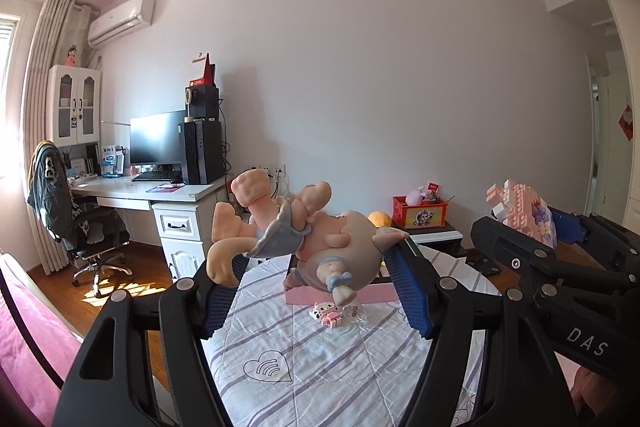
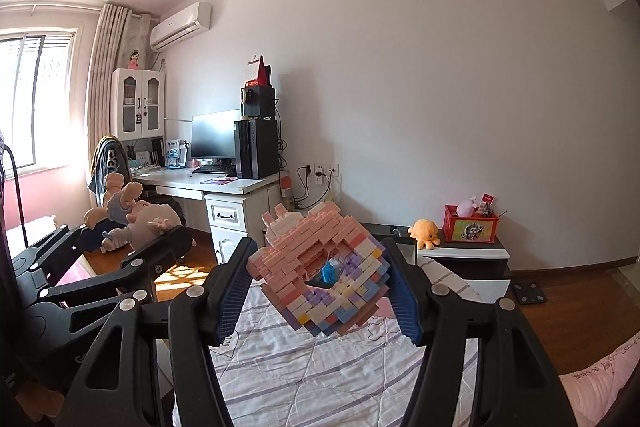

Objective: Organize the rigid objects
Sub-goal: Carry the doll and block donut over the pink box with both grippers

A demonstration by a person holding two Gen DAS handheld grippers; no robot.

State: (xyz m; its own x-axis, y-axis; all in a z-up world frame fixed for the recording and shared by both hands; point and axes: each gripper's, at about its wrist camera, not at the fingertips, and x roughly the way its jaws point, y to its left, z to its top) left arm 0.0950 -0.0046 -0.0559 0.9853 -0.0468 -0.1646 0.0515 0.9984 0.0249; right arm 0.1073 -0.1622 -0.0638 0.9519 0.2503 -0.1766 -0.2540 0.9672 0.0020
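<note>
Gripping left: left gripper [image 1: 312, 273] pinches a smooth pig figurine [image 1: 316, 243], upside down above the striped bedsheet [image 1: 320, 355].
Right: right gripper [image 2: 320, 279] clamps a studded pink-pastel brick model [image 2: 320, 267] above the same sheet.
Container: red crate [image 2: 472, 227] on the cabinet beyond the bedsheet, holding small toys.

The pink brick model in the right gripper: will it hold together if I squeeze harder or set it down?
The brick model looks built from many small stacked bricks, so it is probably rigid but could shed pieces under a harder squeeze. The right gripper holds it tilted by its sides. Its uneven shape may tip on the soft quilt.
</note>
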